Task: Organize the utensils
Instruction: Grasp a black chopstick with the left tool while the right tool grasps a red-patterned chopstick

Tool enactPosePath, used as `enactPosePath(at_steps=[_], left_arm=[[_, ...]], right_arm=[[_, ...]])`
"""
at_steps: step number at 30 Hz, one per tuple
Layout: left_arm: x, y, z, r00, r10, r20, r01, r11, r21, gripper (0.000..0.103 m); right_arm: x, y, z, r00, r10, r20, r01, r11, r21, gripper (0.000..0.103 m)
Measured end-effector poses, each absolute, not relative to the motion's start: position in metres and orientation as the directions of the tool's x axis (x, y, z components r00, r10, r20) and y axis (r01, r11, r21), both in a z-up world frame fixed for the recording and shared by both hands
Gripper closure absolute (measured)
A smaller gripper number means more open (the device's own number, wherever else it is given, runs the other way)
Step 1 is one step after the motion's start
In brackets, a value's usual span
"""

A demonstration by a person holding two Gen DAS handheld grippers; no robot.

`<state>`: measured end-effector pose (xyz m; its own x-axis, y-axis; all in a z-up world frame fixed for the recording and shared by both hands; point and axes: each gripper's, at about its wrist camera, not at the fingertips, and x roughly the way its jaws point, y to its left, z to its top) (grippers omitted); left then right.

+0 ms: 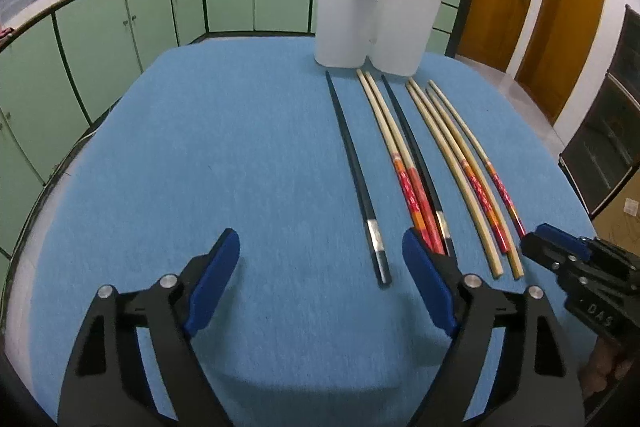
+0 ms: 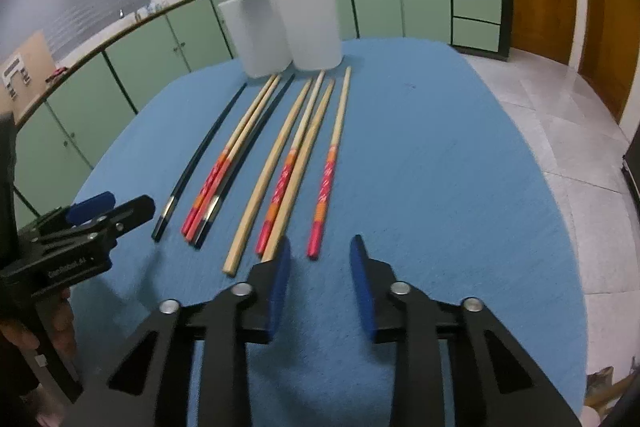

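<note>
Even indoor light, soft shadows, strong fisheye bending, dark vignetted corners

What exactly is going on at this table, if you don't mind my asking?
A person holds a claw in each hand over a blue table. Chopsticks lie in a row, two black ones among wooden ones, in front of two white cups. The left claw and the right claw are both open, near the chopstick ends, holding nothing. No chopstick is in a cup yet.
</note>
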<state>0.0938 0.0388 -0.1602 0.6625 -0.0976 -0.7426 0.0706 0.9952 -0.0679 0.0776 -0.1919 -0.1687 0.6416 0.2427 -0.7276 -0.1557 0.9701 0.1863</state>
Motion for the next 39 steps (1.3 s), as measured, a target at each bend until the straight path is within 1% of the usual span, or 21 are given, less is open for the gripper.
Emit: enactPosePath(at_steps=[1,5,13,17,21,30,32,33,35,37,39], left_arm=[[0.093,0.037,-0.161,0.658,-0.1,-0.746,0.075,0.995,-0.067,0.023],[0.091,0.03,-0.166,0.641,-0.105,-0.761,0.088,0.994,-0.063,0.025],[0.091,0.023,-0.17,0.623,-0.108,-0.775,0.091,0.994,-0.066,0.027],[0.097,0.021,-0.169,0.618,-0.101,-0.779,0.083,0.995,-0.064,0.031],[0.102,0.02,-0.17,0.617,-0.082,-0.783,0.075,0.996,-0.045,0.042],[0.09,0.018,-0.169,0.62,-0.087,-0.78,0.087,0.995,-0.041,0.044],[0.089,0.018,-0.168,0.623,-0.078,-0.778,0.083,0.996,-0.034,0.048],[0.089,0.018,-0.168,0.624,-0.074,-0.778,0.081,0.996,-0.03,0.051],[0.088,0.016,-0.168,0.628,-0.071,-0.775,0.082,0.996,-0.025,0.06],[0.088,0.015,-0.168,0.63,-0.072,-0.773,0.085,0.996,-0.023,0.074],[0.087,0.014,-0.167,0.63,-0.075,-0.773,0.09,0.996,-0.023,0.077]], right_arm=[[0.077,-0.191,-0.169,0.642,0.242,-0.728,-0.157,0.97,0.184,0.075],[0.079,-0.19,-0.167,0.637,0.239,-0.733,-0.156,0.971,0.181,0.087],[0.086,-0.184,-0.167,0.634,0.213,-0.743,-0.152,0.977,0.15,0.088],[0.088,-0.182,-0.168,0.634,0.201,-0.747,-0.153,0.979,0.134,0.088],[0.087,-0.184,-0.169,0.634,0.206,-0.746,-0.152,0.978,0.141,0.088],[0.087,-0.184,-0.169,0.634,0.205,-0.746,-0.149,0.979,0.142,0.088],[0.087,-0.184,-0.169,0.634,0.204,-0.746,-0.148,0.979,0.142,0.088],[0.088,-0.184,-0.169,0.634,0.202,-0.746,-0.146,0.979,0.142,0.088],[0.088,-0.183,-0.169,0.635,0.198,-0.747,-0.142,0.98,0.14,0.088],[0.088,-0.183,-0.169,0.635,0.193,-0.748,-0.137,0.981,0.137,0.088],[0.088,-0.183,-0.17,0.635,0.191,-0.748,-0.135,0.981,0.136,0.088]])
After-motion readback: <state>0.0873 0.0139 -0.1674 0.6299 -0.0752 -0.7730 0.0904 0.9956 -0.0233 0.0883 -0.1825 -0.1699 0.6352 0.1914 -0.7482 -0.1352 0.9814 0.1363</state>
